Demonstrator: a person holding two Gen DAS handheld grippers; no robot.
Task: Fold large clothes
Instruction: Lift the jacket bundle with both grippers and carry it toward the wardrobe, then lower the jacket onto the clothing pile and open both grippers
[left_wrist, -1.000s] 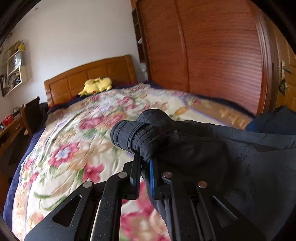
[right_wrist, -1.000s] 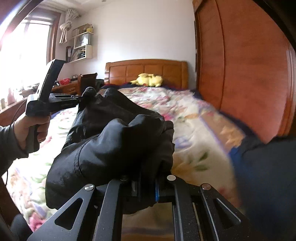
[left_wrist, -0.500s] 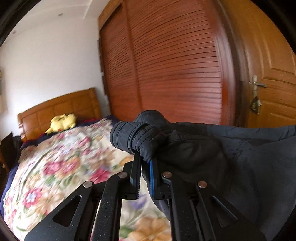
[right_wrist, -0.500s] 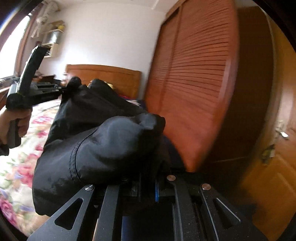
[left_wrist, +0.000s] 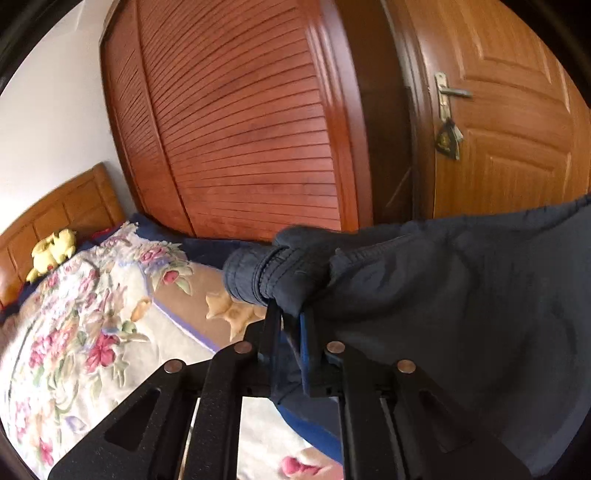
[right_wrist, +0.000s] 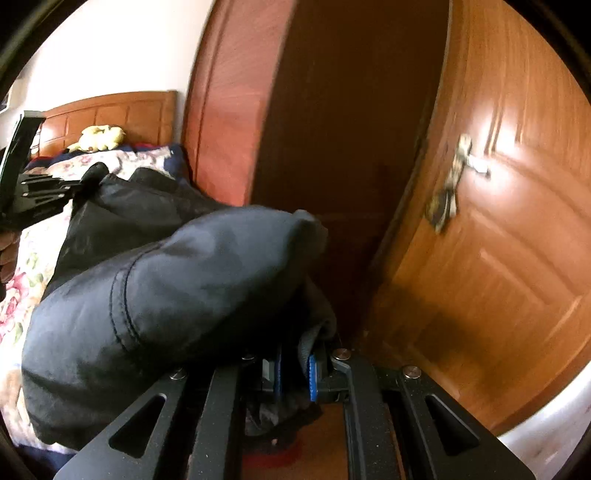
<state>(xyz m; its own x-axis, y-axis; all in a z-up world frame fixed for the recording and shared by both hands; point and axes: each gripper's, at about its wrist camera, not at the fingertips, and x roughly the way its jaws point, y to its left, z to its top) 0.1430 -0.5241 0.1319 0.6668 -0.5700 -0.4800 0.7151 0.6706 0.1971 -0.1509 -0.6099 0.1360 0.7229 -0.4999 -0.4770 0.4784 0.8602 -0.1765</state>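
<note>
Above the near edge of the floral-quilted bed (left_wrist: 92, 332), a dark navy padded jacket (left_wrist: 461, 295) hangs lifted between both tools, off the quilt, in front of the slatted reddish wooden wardrobe (left_wrist: 240, 140) and the tan panelled door (left_wrist: 509, 122). Jacket looks soft, bulky, fairly light, with a slick shell that could slip; best held at seams or the ribbed cuff (left_wrist: 258, 275). Left gripper (left_wrist: 290, 332) is nearly closed, jaws pinching fabric right at that cuff. Right gripper (right_wrist: 295, 369) is also narrow, clamped on a bunched fold of the jacket (right_wrist: 166, 295), which drapes over the tool.
</note>
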